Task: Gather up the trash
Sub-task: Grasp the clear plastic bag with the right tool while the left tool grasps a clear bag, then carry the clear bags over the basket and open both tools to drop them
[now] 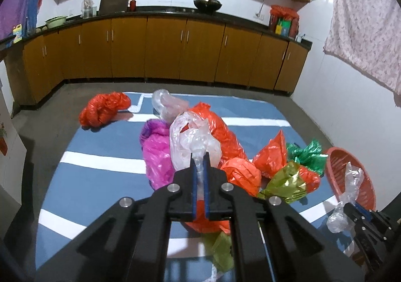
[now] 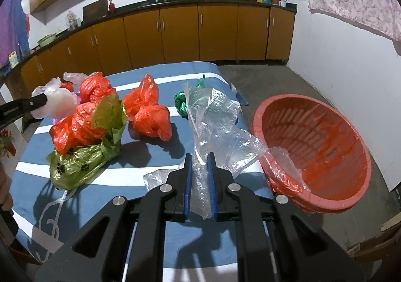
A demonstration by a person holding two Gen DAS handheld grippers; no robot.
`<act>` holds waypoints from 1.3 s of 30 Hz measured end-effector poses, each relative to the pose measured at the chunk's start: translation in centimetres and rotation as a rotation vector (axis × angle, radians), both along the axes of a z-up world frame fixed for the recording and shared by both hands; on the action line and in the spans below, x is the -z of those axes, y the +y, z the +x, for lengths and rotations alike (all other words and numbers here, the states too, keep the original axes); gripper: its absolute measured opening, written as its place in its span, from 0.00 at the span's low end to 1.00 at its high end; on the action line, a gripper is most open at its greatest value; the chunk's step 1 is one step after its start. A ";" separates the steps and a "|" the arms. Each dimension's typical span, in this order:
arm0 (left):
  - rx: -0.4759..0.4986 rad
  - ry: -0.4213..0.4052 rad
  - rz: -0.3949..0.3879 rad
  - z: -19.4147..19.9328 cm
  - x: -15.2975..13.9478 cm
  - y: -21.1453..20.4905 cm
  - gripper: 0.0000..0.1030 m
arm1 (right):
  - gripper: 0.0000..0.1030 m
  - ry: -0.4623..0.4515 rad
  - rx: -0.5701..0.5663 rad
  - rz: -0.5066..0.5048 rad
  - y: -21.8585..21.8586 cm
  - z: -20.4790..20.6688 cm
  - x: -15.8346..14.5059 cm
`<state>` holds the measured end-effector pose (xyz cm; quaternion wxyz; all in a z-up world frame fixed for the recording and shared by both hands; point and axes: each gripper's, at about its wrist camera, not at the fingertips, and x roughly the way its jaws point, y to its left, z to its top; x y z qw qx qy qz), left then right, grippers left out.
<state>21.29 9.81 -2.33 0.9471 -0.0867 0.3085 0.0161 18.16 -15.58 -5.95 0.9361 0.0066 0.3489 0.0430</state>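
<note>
Both tongs clenched on trash bound for the red basket [image 2: 325,131]: left tongs [image 1: 199,156] grasp a whitish bag [image 1: 190,139] (pile-side), right tongs [image 2: 200,159] bubble wrap [image 2: 220,116] beside it.

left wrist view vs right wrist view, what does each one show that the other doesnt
Only the left wrist view shows the magenta bag clearly, a red bag lying apart at the far end of the mat, and the left gripper shut on a whitish clear bag.

Only the right wrist view shows the paw-print green bag spread flat, the inside of the red basket, and the right gripper shut on bubble wrap.

Both show the blue striped mat, the pile of red-orange bags, the shiny green bag and the kitchen cabinets.
</note>
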 end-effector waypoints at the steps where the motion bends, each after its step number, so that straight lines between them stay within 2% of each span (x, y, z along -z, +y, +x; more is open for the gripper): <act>1: -0.001 -0.006 -0.005 -0.2 -0.3 0.1 0.06 | 0.12 -0.005 -0.001 0.001 0.0 0.0 -0.2; 11: 0.063 -0.089 -0.025 -2.8 -4.1 -1.8 0.06 | 0.12 -0.074 0.022 -0.004 -1.3 -0.5 -2.6; 19: 0.154 -0.122 -0.037 -4.3 -5.6 -5.7 0.06 | 0.12 -0.126 0.087 -0.042 -4.1 -1.0 -4.0; 39: 0.380 -0.088 -0.076 -3.2 -4.1 -18.2 0.06 | 0.12 -0.154 0.258 -0.082 -12.9 -1.8 -5.1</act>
